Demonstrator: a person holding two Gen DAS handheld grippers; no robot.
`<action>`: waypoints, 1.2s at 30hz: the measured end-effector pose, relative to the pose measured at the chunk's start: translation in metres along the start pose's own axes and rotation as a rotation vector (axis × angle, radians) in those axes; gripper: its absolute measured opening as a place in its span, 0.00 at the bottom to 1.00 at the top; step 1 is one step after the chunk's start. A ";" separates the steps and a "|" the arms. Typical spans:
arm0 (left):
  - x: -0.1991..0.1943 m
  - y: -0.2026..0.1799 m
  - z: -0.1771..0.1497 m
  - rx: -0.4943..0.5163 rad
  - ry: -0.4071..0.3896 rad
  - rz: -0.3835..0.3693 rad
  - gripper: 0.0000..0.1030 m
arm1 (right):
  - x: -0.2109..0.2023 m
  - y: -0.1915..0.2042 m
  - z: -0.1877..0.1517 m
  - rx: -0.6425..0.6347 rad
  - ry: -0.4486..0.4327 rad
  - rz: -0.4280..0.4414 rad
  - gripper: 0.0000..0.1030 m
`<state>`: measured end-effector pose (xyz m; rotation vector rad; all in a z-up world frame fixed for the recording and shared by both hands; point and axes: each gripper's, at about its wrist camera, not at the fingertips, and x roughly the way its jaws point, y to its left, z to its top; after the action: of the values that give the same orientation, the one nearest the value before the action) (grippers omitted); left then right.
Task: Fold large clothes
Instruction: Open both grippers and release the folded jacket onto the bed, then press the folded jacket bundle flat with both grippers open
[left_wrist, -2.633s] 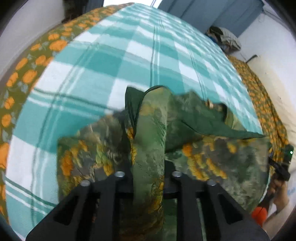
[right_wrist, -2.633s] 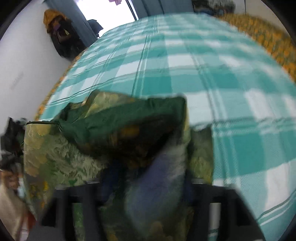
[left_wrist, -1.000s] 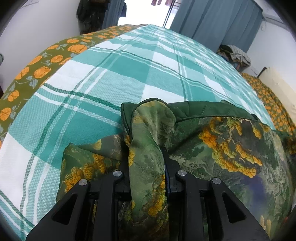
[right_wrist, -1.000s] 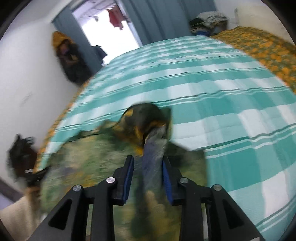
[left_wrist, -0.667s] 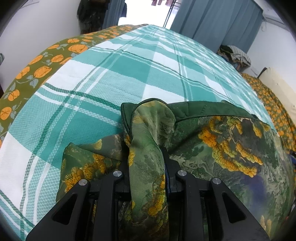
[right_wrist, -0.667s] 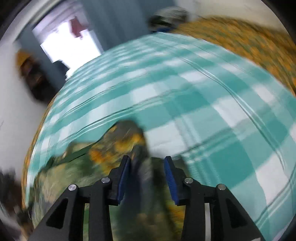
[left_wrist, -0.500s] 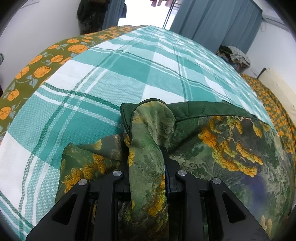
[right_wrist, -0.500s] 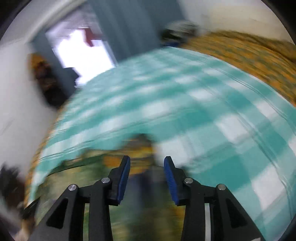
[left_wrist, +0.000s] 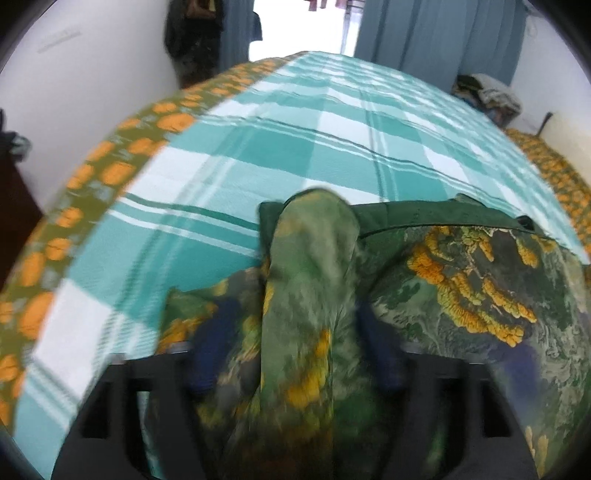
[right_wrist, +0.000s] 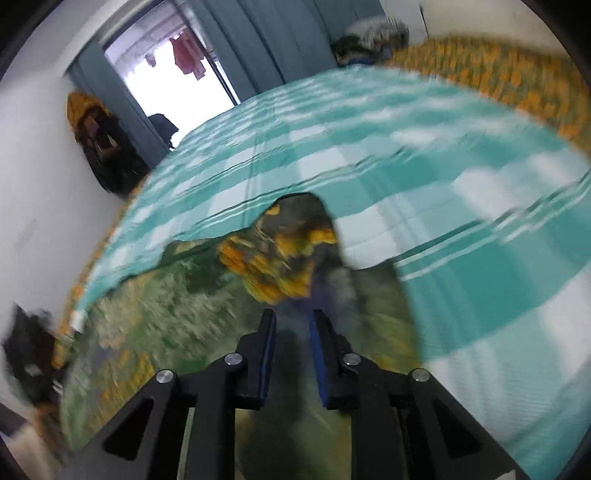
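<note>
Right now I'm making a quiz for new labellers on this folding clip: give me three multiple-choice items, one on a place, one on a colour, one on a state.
1. Where does the floral garment lie?
A. on the checked bedspread
B. on a chair
C. on the floor

2. What colour are the checks of the bedspread?
A. red and black
B. teal and white
C. plain grey

3. How do the left gripper jaws stand?
A. clamped tight on the cloth
B. apart, a fold of cloth between them
C. apart, nothing between them

Answers:
1 A: cloth spreads over the bed cover.
2 B: teal and white squares show in both views.
3 B: the blue pads stand clear of the fold as the jaws open.
</note>
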<state>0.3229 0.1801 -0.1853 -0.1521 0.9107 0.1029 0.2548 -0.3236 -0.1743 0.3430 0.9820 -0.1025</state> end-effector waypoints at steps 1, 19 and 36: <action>-0.008 -0.001 -0.001 -0.001 -0.010 0.018 0.92 | -0.017 0.004 -0.005 -0.030 -0.026 -0.026 0.39; -0.150 -0.072 -0.005 0.128 -0.158 0.059 0.95 | -0.110 0.008 -0.064 -0.098 -0.163 -0.005 0.55; -0.155 -0.159 -0.050 0.227 -0.009 -0.139 0.97 | -0.114 -0.045 -0.070 0.123 -0.078 0.105 0.67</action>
<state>0.2143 0.0115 -0.0791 -0.0030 0.8938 -0.1284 0.1255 -0.3506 -0.1262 0.4997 0.8813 -0.0804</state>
